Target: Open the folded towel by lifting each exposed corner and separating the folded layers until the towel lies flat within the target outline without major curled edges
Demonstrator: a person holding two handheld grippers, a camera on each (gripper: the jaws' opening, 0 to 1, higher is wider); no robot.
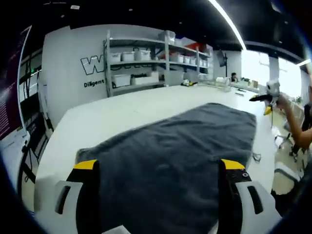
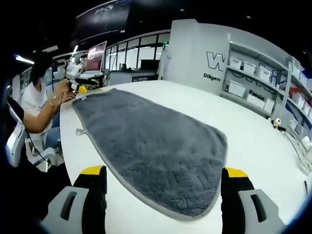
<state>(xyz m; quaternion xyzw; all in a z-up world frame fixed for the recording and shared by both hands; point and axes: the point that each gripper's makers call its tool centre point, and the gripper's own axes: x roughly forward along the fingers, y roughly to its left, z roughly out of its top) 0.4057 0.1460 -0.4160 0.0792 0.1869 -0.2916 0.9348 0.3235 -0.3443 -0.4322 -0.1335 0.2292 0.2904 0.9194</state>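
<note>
The grey towel (image 1: 180,156) is spread along the white counter (image 1: 122,109), long axis running between the two grippers. Left gripper (image 1: 158,168) fingers are spread wide, empty, over one end. Right gripper (image 2: 163,178) fingers likewise, nearest the rounded corner.

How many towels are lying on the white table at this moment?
1. The grey towel lies spread across the white table, reaching from one gripper to the other.
</note>
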